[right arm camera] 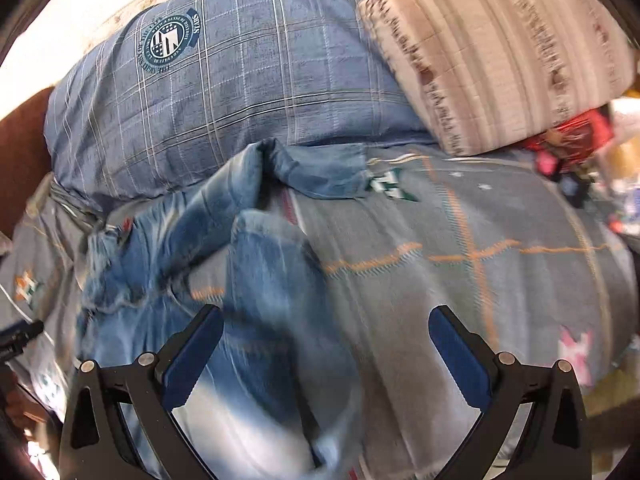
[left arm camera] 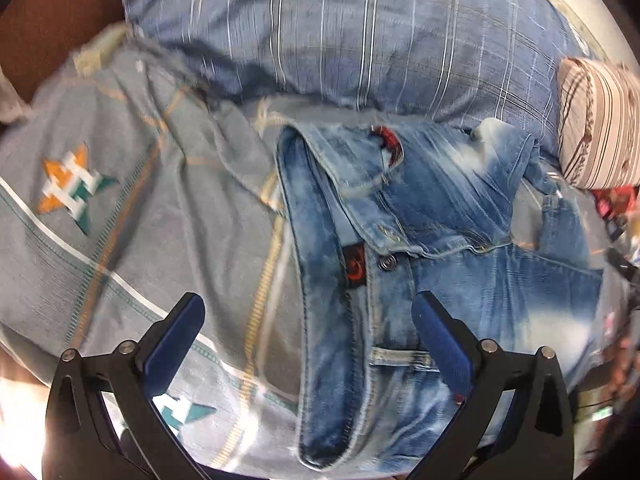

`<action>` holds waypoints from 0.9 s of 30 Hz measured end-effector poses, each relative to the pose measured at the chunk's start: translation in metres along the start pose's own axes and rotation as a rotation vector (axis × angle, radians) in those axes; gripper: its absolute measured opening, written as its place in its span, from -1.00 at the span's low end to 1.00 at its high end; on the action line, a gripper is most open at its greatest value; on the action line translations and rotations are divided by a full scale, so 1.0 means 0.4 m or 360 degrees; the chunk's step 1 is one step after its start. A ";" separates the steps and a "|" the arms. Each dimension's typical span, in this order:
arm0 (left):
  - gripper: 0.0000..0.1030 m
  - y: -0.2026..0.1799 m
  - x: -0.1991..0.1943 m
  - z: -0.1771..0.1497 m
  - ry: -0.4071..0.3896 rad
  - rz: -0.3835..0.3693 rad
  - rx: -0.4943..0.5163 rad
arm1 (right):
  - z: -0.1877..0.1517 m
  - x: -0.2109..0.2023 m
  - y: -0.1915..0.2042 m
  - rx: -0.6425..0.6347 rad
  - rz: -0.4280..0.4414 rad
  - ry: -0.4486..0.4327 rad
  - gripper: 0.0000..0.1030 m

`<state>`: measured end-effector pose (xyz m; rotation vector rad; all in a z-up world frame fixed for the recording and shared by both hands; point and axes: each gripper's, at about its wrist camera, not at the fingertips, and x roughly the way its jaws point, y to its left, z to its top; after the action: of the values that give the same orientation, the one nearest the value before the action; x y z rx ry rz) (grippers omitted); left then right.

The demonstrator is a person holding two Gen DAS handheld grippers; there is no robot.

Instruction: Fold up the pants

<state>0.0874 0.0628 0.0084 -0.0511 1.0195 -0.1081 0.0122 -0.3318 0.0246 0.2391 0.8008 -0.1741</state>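
Bed's gray patterned sheet (left arm camera: 132, 216) has the jeans (left arm camera: 420, 216) lying rumpled by the blue pillow (left arm camera: 340, 28), left gripper (left arm camera: 308, 338) and right gripper (right arm camera: 326, 346) both spread wide and empty, so looks like pre-fold, next is grabbing waistband and leg

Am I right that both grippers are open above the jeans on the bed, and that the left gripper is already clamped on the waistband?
Not quite. Both grippers are open, but the left gripper is not clamped on anything: in the left wrist view its jaws stand wide apart over the waistband of the jeans. The right gripper is open above a leg of the jeans, on the bedspread.
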 end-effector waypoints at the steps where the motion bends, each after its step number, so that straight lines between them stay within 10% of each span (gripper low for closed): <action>1: 1.00 0.001 0.015 0.001 0.0058 -0.0038 -0.0021 | 0.014 0.024 0.006 0.0000 0.0039 0.0028 0.99; 6: 1.00 -0.031 0.097 -0.041 0.0343 -0.0287 -0.0118 | 0.058 0.177 0.040 0.0028 0.0172 0.0239 0.94; 8: 0.96 -0.052 0.106 -0.064 0.0403 -0.0406 -0.0126 | 0.056 0.202 0.053 0.0003 0.0167 0.0262 0.12; 10: 0.42 -0.086 0.100 -0.081 0.0410 -0.0479 -0.0046 | 0.049 0.205 0.061 -0.0055 0.0166 0.0255 -0.82; 11: -0.14 -0.102 0.100 -0.084 0.0422 -0.0465 0.0011 | 0.048 0.195 0.059 -0.0070 0.0168 0.0233 -0.91; 14: -0.65 -0.112 0.094 -0.087 0.0419 -0.0358 0.0076 | 0.069 0.100 0.003 -0.0042 0.0169 0.0077 -0.93; 19: -0.73 -0.080 0.126 -0.099 0.0474 -0.0346 -0.0022 | 0.123 -0.121 -0.200 0.0232 -0.0085 -0.0281 -0.92; 27: -0.73 -0.106 0.099 -0.103 0.0471 -0.0329 -0.0013 | 0.013 -0.026 -0.422 0.0435 -0.0626 0.0076 -0.49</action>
<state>0.0702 0.0165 -0.0427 -0.1513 1.3088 -0.3069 -0.0325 -0.4944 0.0113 0.3424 0.8657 -0.6525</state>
